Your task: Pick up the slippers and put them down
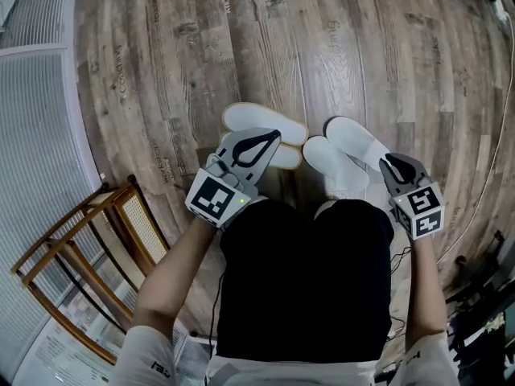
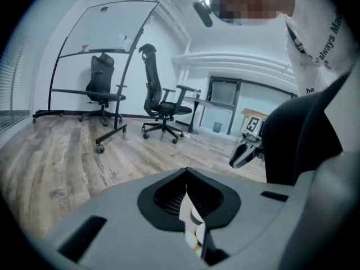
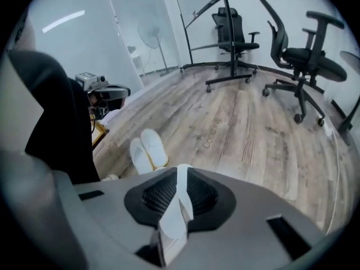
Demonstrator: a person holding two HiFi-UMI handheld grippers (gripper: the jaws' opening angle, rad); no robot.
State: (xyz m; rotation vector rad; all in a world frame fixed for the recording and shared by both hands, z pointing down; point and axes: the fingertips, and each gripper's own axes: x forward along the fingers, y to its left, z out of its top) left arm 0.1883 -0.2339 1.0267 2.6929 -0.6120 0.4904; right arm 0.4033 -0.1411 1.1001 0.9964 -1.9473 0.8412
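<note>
Where the person stands: black shorts (image 1: 302, 280) fill the lower middle of the head view, with one bare forearm to each side.
Left gripper (image 1: 272, 139): held out ahead of the shorts' left side; jaws clenched on a thin white and cream edge of the left pair.
Right gripper (image 1: 390, 162): held ahead of the right side, pointing steeply down; jaws clamped on a white flap of the right pair, which stands up between the pads.
Left pair (image 1: 261, 121): two white slippers with cream rims, overlapping, at the left gripper's tip; contact with the floor cannot be judged.
Right pair (image 1: 354, 139): two plain white slippers, touching side by side at the right gripper's tip, just beside the left pair.
Rack (image 1: 88, 240): wood and cane, on the floor to the person's left.
Floor (image 1: 338, 47): grey-brown planks.
Far end: black office chairs (image 2: 160, 103) and a whiteboard (image 2: 107, 32) on a wheeled frame.
</note>
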